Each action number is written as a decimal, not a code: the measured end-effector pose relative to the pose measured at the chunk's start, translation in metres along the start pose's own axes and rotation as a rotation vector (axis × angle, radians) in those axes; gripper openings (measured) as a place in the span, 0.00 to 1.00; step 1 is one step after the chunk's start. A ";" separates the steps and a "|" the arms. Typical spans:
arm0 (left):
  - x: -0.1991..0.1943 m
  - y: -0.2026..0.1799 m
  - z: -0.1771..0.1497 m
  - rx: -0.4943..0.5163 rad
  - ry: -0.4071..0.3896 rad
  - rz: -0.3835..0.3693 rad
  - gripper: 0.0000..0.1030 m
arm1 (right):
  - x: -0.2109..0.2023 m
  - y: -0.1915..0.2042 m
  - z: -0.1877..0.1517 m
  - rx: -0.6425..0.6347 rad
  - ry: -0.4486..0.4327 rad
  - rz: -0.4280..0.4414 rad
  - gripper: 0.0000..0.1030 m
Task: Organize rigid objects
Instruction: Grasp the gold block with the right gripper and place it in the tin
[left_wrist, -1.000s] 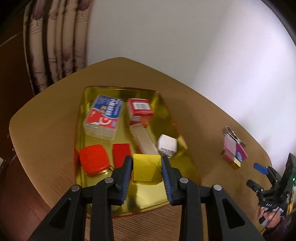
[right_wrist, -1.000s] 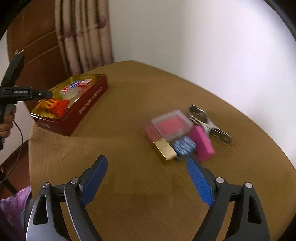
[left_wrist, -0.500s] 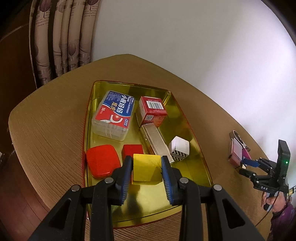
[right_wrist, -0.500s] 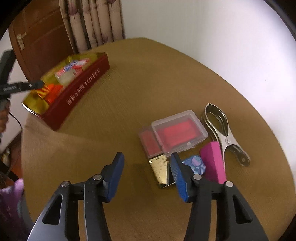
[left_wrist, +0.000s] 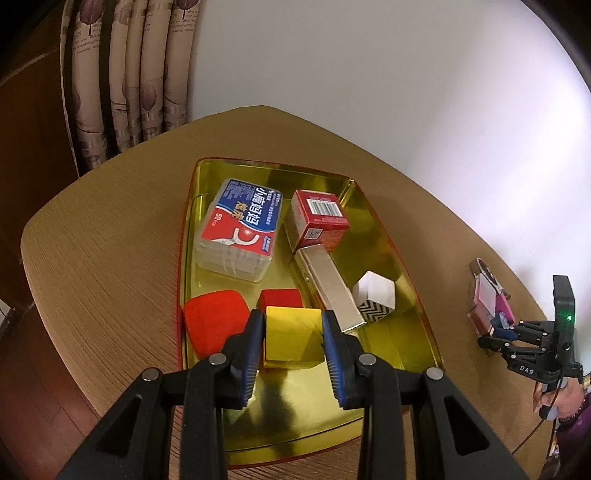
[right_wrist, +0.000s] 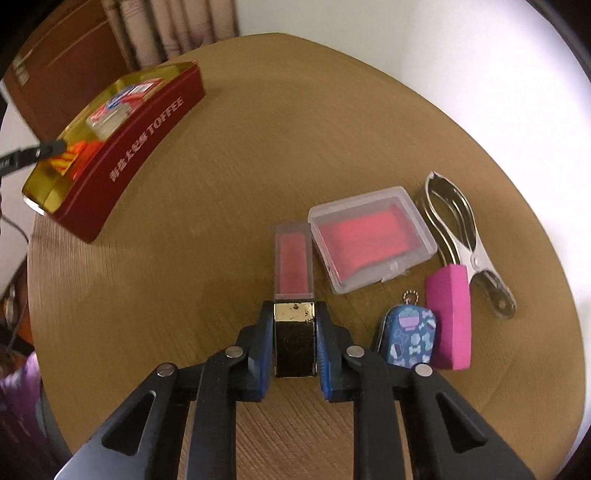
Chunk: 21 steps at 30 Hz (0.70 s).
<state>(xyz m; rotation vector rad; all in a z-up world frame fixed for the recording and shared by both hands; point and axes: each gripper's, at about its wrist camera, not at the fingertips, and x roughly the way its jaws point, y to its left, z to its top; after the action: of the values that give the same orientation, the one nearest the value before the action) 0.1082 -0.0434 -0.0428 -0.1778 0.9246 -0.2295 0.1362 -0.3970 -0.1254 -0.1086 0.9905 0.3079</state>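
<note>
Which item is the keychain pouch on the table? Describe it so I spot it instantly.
Find the clear box of red sheets right of the tin. Nearer the camera from it, the pouch lies against the pink block. Only it is blue, patterned, with a ball chain.

White wall (left_wrist: 369, 92), patterned curtain (left_wrist: 125, 74), wooden table (left_wrist: 103, 258).

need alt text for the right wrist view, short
The right gripper is shut on a gold block on a round wooden table. Just beyond lie a slim clear case, a clear box with red contents, a blue pouch, a pink block and a metal clamp. Far left sits a red tin.
</note>
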 end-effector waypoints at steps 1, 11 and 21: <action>-0.001 -0.001 0.000 0.010 -0.007 0.012 0.31 | 0.000 -0.001 0.000 0.020 -0.001 0.005 0.18; -0.019 0.000 0.005 0.006 -0.050 0.032 0.34 | -0.014 -0.022 -0.015 0.236 -0.041 0.144 0.18; -0.060 0.018 -0.016 -0.081 -0.107 0.140 0.35 | -0.052 -0.002 -0.014 0.371 -0.144 0.379 0.18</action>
<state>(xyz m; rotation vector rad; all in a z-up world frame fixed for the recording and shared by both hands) 0.0626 -0.0107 -0.0102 -0.1975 0.8369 -0.0528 0.0990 -0.4124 -0.0891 0.4379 0.9059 0.4656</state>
